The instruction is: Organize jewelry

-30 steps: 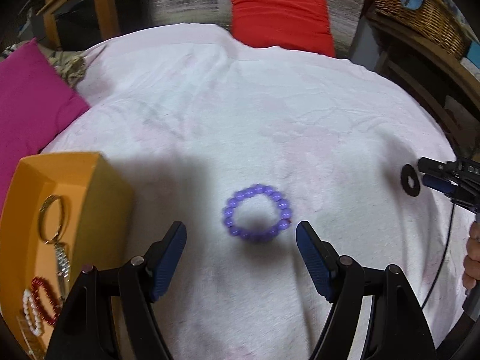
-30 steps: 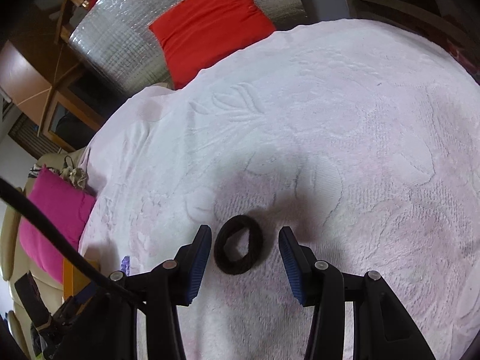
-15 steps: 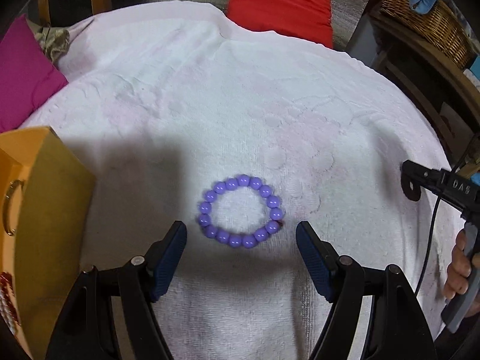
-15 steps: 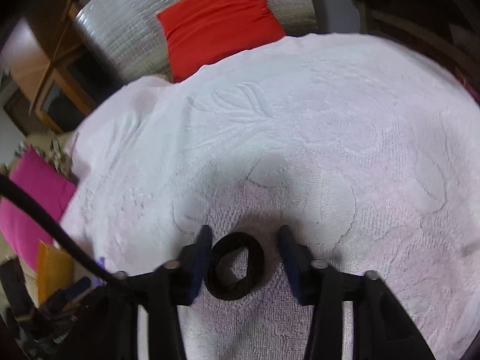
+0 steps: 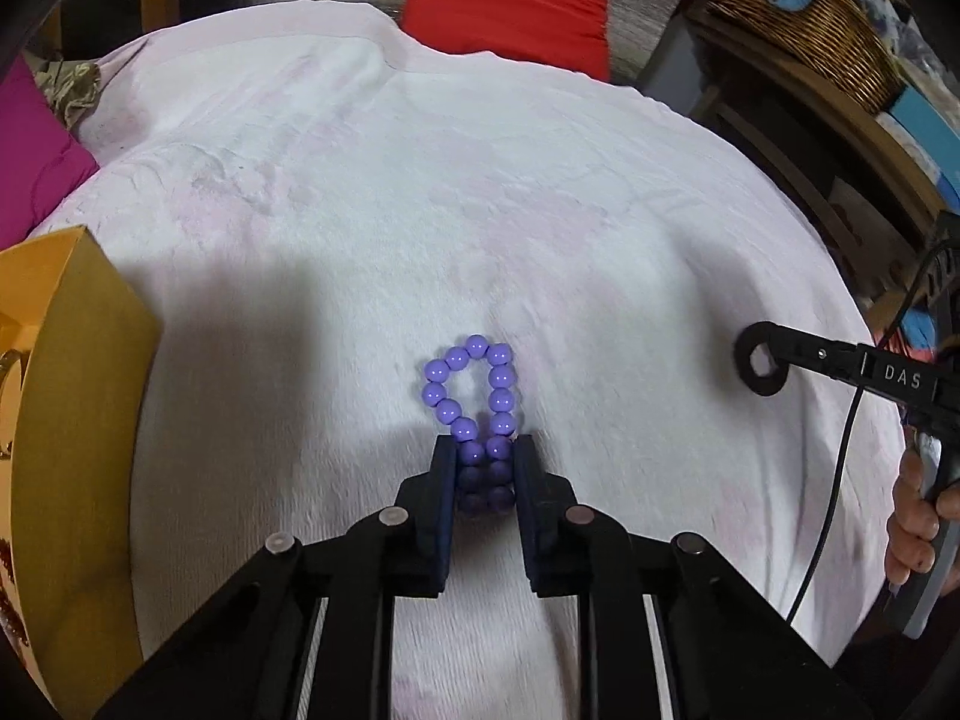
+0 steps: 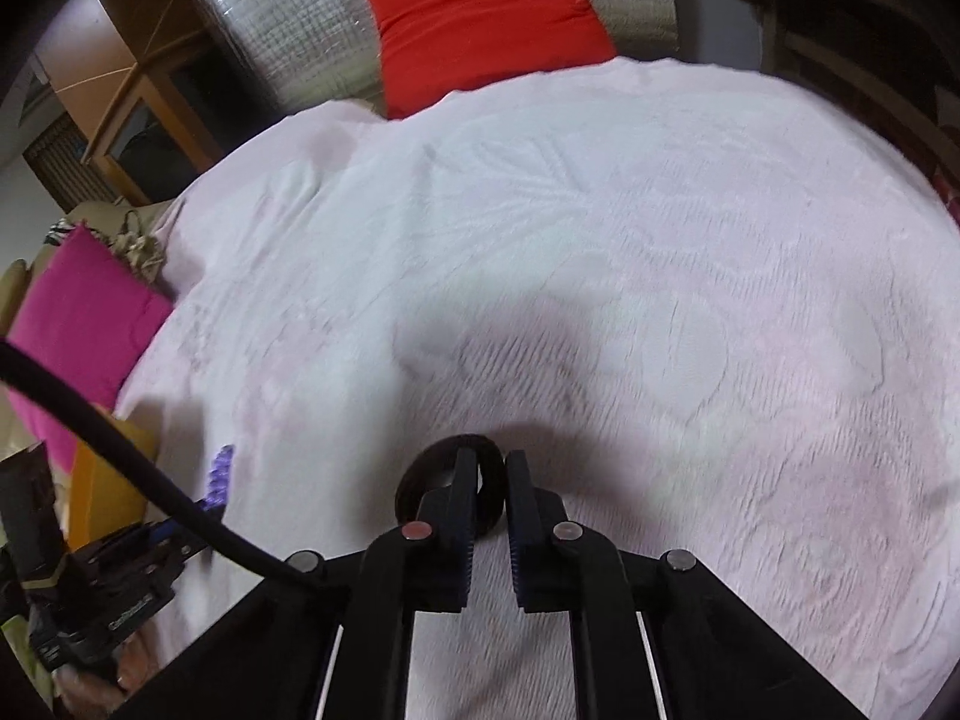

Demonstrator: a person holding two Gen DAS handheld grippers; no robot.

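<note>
A purple bead bracelet [image 5: 500,376] lies on the white bedspread [image 5: 420,210], pinched into a narrow loop. My left gripper [image 5: 483,445] is closing on its near half, and both pads press the beads. In the right wrist view a black ring [image 6: 420,477] lies on the cloth. My right gripper [image 6: 486,463] is shut on that ring's right side. The left wrist view shows this same ring [image 5: 761,381] at the tip of the right gripper [image 5: 757,341], at the far right. From the right wrist view the bracelet [image 6: 219,471] is a purple sliver at the left.
An open orange box [image 5: 78,420] with jewelry inside stands at the left edge of the bed. A pink cushion [image 6: 78,312] and a red cushion [image 5: 510,0] lie at the far edges. A wicker basket [image 5: 810,18] sits on a shelf at the back right. A black cable [image 6: 120,450] crosses the lower left.
Both grippers went from open to shut. The left one closed on the purple bracelet and squeezed it from a round loop into a narrow one. The right one closed on the black ring.
</note>
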